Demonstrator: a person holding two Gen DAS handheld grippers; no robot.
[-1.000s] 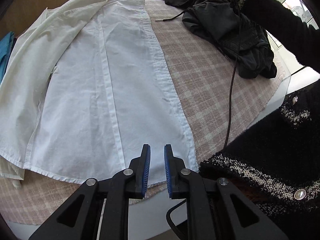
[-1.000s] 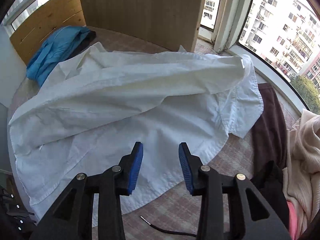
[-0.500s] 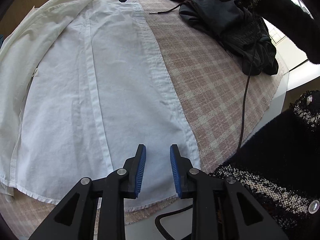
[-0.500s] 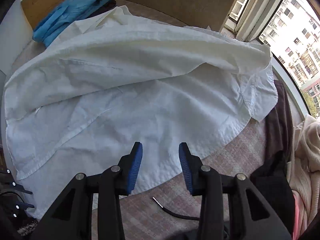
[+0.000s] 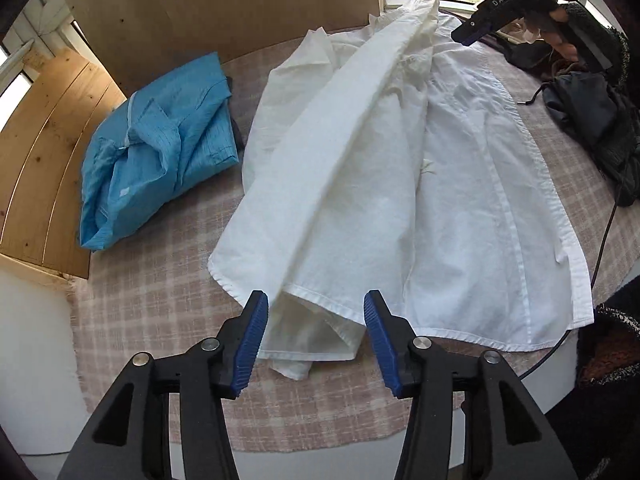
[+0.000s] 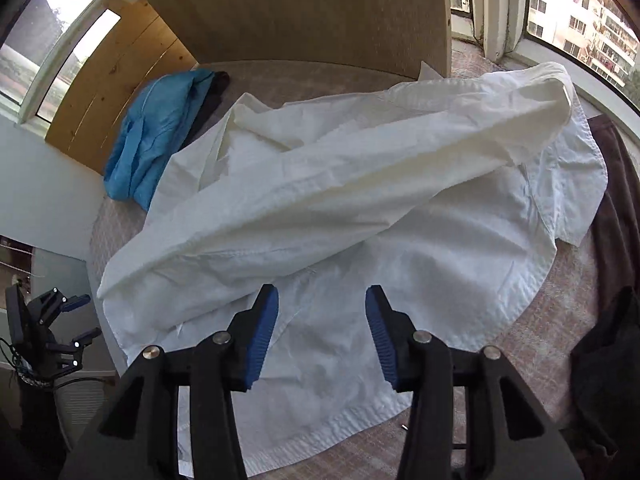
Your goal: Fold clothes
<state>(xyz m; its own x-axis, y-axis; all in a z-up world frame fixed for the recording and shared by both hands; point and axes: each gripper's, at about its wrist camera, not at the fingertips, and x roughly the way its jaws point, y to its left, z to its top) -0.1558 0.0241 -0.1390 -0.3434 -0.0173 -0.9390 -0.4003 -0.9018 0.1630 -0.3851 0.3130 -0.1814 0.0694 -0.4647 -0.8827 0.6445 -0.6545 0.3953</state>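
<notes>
With my left gripper now spread wide where a second ago its fingers were nearly together over the flat front panel, I see it facing the bunched hem of the white shirt, empty. My right gripper is also apart and empty, above the shirt near its collar end. One side now lies folded over the middle on the checked cloth, so I judge the lengthwise fold is under way.
</notes>
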